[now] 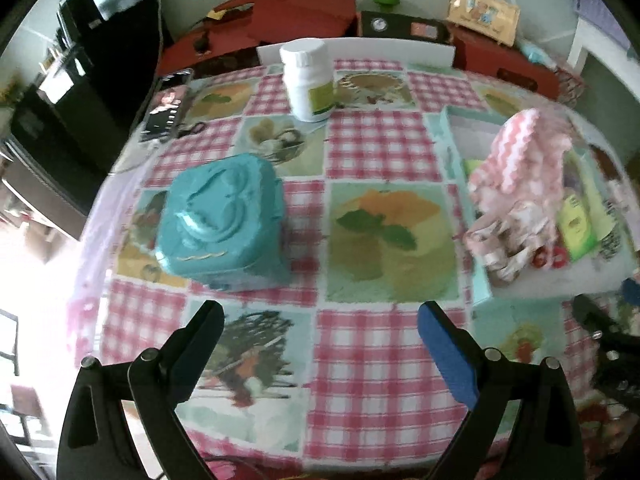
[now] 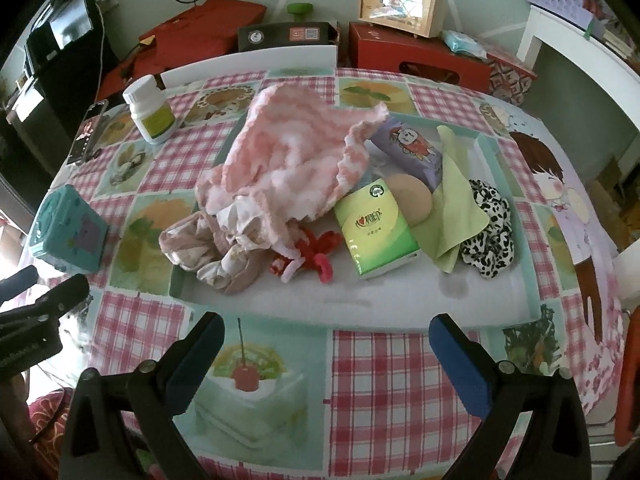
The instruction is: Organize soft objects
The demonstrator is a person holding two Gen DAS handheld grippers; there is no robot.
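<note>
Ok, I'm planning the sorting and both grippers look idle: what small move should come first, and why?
Probably ease the open right gripper forward to the pink-and-white cloth. It is heaped on top of the pile, spills over the tray's left wall and covers other items, so lifting it first exposes the rest.

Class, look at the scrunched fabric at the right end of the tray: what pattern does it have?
The scrunched fabric is black-and-white leopard spotted, clearest in the right wrist view.

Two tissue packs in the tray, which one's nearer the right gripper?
The green tissue pack, lying toward the tray's front. The purple cartoon-print pack sits farther back, partly under the pink-and-white knit cloth.
</note>
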